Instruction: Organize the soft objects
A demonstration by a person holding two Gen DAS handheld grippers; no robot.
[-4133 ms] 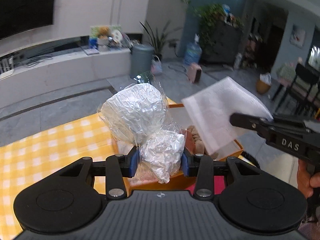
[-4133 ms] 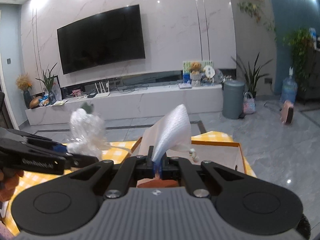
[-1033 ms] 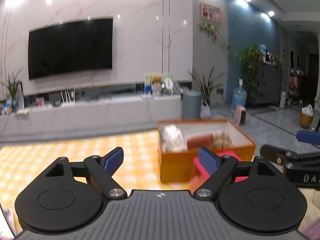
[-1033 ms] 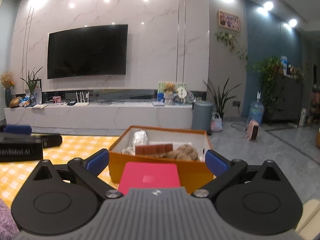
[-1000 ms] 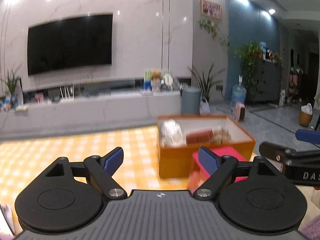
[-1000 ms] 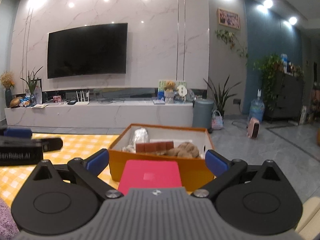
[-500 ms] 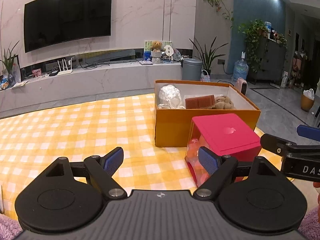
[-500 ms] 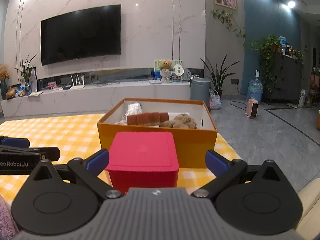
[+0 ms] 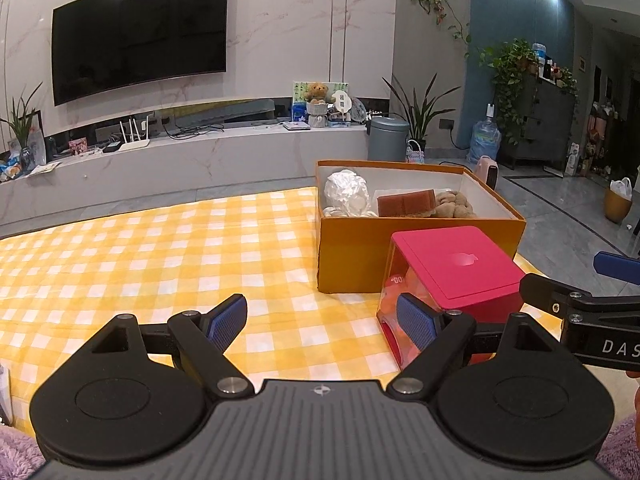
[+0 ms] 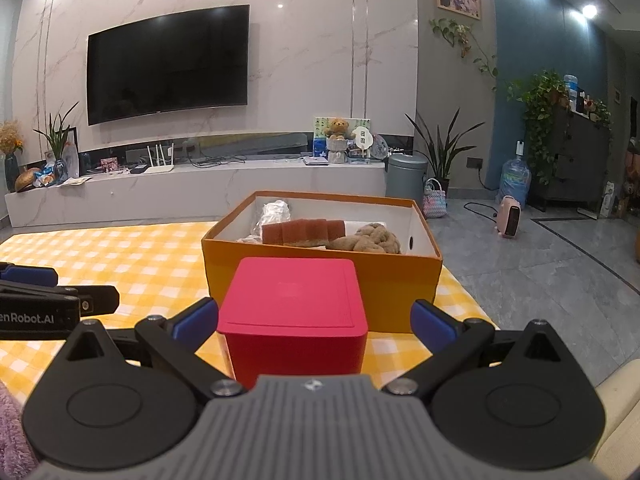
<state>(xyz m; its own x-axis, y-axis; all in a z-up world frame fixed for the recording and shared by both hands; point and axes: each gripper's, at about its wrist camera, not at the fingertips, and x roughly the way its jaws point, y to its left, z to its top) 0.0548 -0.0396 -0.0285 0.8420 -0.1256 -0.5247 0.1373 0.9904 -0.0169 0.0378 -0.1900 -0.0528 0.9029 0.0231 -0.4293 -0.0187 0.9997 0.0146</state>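
Lidded container [image 10: 294, 300] on tablecloth [image 9: 140, 256] before box [image 10: 400, 280].

Home living room: wall-mounted television [image 10: 168, 65] above a long marble media console [image 10: 200, 190], potted plants [image 10: 444, 156], tiled floor [image 10: 520, 256], and a yellow-checked table [image 9: 140, 256] nearby.

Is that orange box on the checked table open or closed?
Open. The orange box has no lid on it, and its white inside shows a crumpled plastic bag, a brown sponge and a tan plush.
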